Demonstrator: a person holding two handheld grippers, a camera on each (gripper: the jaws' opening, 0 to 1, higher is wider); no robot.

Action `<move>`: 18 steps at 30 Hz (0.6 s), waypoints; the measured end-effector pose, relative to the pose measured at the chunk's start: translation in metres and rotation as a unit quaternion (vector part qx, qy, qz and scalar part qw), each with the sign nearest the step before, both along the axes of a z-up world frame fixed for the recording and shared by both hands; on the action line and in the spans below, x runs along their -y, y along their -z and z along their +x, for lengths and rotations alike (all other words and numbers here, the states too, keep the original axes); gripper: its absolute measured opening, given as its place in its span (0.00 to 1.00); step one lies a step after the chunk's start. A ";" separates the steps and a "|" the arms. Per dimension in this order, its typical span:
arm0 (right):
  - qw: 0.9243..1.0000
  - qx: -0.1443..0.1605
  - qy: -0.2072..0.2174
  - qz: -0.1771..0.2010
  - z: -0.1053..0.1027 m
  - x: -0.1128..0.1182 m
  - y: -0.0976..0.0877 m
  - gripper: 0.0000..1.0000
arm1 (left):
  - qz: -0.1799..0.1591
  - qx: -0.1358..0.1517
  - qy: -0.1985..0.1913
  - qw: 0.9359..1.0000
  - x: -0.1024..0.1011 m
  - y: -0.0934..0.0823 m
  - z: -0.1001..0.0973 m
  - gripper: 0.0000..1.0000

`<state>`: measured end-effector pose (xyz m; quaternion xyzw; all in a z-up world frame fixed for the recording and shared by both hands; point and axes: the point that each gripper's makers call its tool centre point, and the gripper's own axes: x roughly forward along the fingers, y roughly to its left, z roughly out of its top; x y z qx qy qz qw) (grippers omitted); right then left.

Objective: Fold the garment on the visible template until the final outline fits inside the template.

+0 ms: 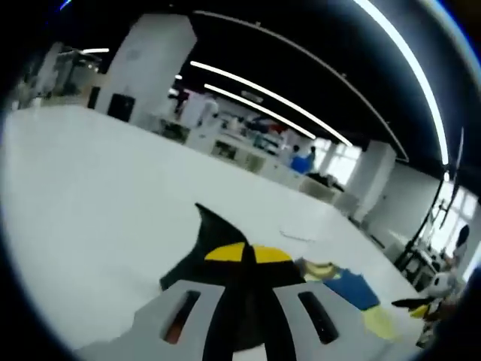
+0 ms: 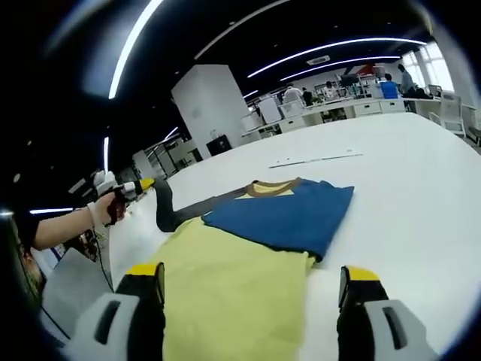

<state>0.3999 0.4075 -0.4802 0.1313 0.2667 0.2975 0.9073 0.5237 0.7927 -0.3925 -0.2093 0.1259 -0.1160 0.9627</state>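
Your left tool point(image 1: 248, 254): tips closed on dark cloth, its lower part hidden behind the tool body. Garment point(image 2: 255, 248): yellow portion cut off at the bottom of the right gripper view, between your right tool's point(image 2: 252, 282) tips. Template outline: too faint to tell. Background people: blurred.

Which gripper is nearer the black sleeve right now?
Left. The left gripper is clamped on the black sleeve; the right gripper hovers open over the yellow part.
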 end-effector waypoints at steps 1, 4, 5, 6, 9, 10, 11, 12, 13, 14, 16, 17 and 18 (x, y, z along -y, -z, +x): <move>1.000 0.001 0.003 0.001 0.000 0.001 0.000 0.97 | -0.002 0.003 0.006 1.000 0.008 -0.001 0.003 0.00; 1.000 0.001 0.009 0.005 -0.001 0.005 0.000 0.97 | -0.010 0.008 0.030 0.999 0.041 -0.003 0.014 0.00; 1.000 0.001 0.010 0.006 -0.002 0.006 0.000 0.97 | -0.013 0.007 0.040 0.999 0.050 -0.003 0.016 0.00; 1.000 0.001 0.010 0.006 -0.003 0.007 0.000 0.97 | -0.015 0.007 0.048 0.999 0.061 -0.004 0.020 0.00; 1.000 -0.001 0.014 0.006 -0.005 0.011 0.002 0.97 | -0.022 0.009 0.063 0.998 0.081 -0.007 0.027 0.00; 1.000 -0.001 0.016 0.008 -0.005 0.013 0.003 0.97 | -0.027 0.011 0.068 0.997 0.090 -0.009 0.030 0.00; 1.000 0.000 0.018 0.008 -0.005 0.015 0.003 0.97 | -0.036 0.011 0.073 0.997 0.097 -0.011 0.032 0.00; 1.000 0.000 0.019 0.008 -0.005 0.016 0.003 0.97 | -0.041 0.012 0.079 0.996 0.104 -0.013 0.034 0.00; 1.000 -0.001 0.021 0.008 -0.005 0.017 0.003 0.97 | -0.048 0.017 0.084 0.995 0.114 -0.017 0.036 0.00; 1.000 0.000 0.022 0.008 -0.005 0.018 0.003 0.97 | -0.050 0.019 0.091 0.994 0.122 -0.020 0.037 0.00; 1.000 0.001 0.026 0.010 -0.003 0.021 0.002 0.97 | -0.052 0.024 0.105 0.993 0.141 -0.025 0.041 0.00; 1.000 0.001 0.027 0.010 -0.003 0.022 0.002 0.97 | -0.053 0.025 0.111 0.992 0.146 -0.026 0.041 0.00; 1.000 0.001 0.029 0.010 -0.003 0.023 0.002 0.97 | -0.051 0.029 0.117 0.991 0.157 -0.028 0.043 0.00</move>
